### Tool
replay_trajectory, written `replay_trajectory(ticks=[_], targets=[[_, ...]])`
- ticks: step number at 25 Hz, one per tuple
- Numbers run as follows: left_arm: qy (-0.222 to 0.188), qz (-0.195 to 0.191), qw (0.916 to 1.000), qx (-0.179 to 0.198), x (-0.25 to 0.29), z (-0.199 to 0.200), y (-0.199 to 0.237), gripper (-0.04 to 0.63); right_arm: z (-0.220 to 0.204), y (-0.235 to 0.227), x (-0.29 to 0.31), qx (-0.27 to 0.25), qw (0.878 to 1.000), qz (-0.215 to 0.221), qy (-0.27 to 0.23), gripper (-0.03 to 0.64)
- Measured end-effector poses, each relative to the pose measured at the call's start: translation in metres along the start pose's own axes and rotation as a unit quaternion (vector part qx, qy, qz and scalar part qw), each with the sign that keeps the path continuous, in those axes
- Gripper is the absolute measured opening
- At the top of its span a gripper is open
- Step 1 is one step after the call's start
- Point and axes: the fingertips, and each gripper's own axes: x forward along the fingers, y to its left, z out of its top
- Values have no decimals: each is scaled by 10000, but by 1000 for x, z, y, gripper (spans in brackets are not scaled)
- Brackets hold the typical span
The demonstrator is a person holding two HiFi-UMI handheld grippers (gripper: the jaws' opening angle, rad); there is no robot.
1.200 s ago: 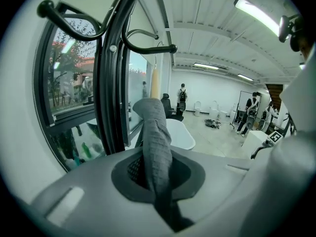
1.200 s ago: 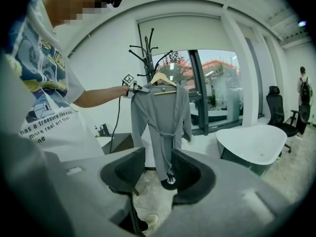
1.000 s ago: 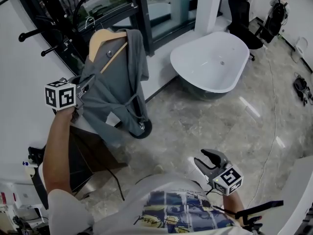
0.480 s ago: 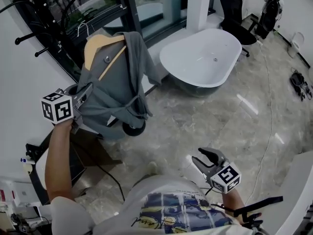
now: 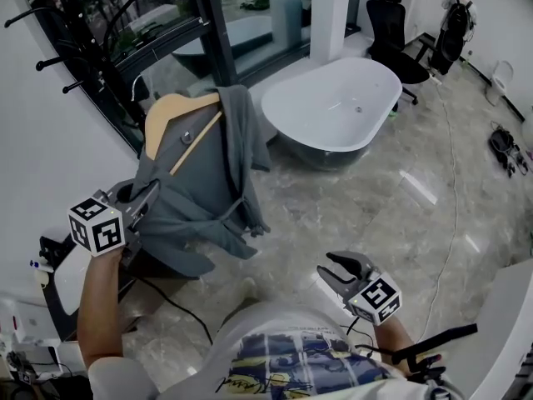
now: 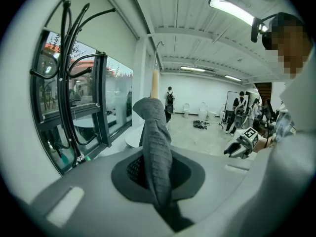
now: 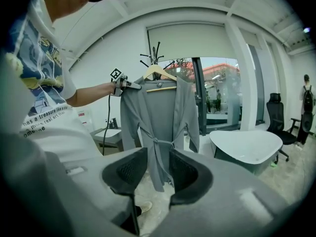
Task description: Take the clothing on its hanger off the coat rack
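A grey robe (image 5: 204, 182) hangs on a wooden hanger (image 5: 171, 111), apart from the black coat rack (image 5: 83, 48) at the back left. My left gripper (image 5: 141, 207) is shut on the robe's shoulder fabric (image 6: 158, 147), which runs up between the jaws to the hanger (image 6: 154, 83). The hanger's metal hook stands in free air. My right gripper (image 5: 333, 269) is low at the right, away from the robe. Its jaws are closing, still apart, with nothing between them (image 7: 158, 174). The robe (image 7: 158, 117) shows far beyond them.
A white bathtub (image 5: 333, 111) stands on the marble floor right of the robe. A black office chair (image 5: 391, 23) and a person (image 5: 458, 7) are at the back right. A dark window frame (image 5: 208, 23) runs behind the rack. A small table (image 7: 111, 135) stands left.
The robe on its hanger and my left gripper have come away from the rack, lower and nearer to me. The right gripper has shifted slightly left, its jaws a little narrower.
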Motion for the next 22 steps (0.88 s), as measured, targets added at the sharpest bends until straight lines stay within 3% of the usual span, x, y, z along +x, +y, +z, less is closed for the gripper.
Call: replay_trajectory(ticks=[14,19,22], targets=[[15,-309,9994,136,-48,-37,-134,0,-21,10,-21,-339,9980,443,287,53],[-23,-305,9993,221,-63,-67,-192,0,-47,23,-39,-546,9963,631,181,21],[12,-346,9990,299,-73,-66,-216,0,-41,29,-48,-599,9954,729,148,9]])
